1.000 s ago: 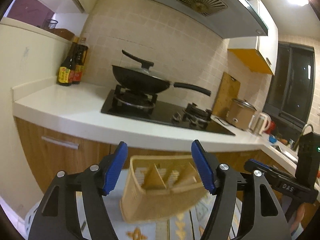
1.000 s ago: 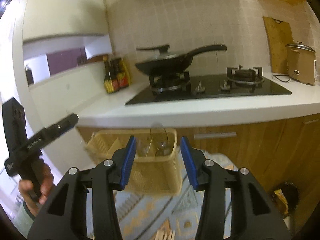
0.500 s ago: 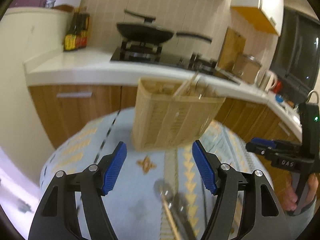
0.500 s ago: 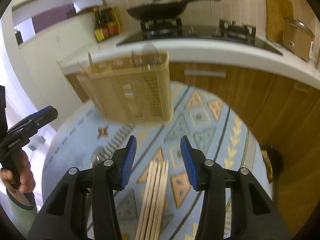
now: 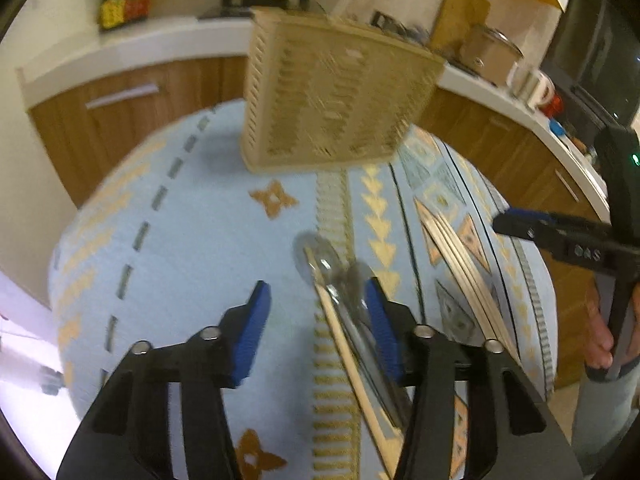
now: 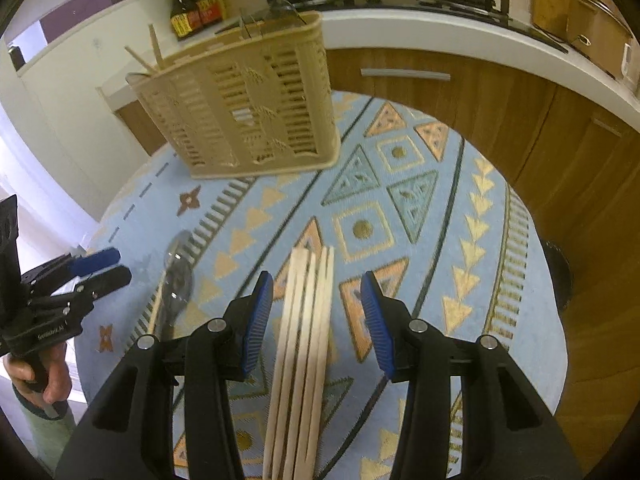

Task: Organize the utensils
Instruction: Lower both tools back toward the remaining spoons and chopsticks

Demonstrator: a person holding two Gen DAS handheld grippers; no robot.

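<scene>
chopsticks [image 6: 306, 344]: bundle of pale sticks on the patterned cloth, lower centre of the right wrist view, long axis running up-frame, straight between my right fingers.
right gripper [image 6: 316, 312]: fingers spread either side of the bundle and closing, sticks in the gap, pads not touching them yet; this hand is the nearer one for the sticks.
spoons [image 5: 340, 280]: two metal spoons plus one wooden stick, centre of the left wrist view, handles slanting to the lower right, bowls up-frame.
left gripper [image 5: 316, 312]: fingers spread and closing; spoons lie in the gap, hard against the right-hand pad, contact I can't tell (blur).
utensil basket [image 6: 244, 100]: beige slatted holder, upper centre of both views, upright on the worktop [image 6: 460, 240], already holding a few sticks; well apart from both hands.
in the way: I judge nothing blocks either grasp; the two bundles lie side by side, so the hands could crowd each other.
</scene>
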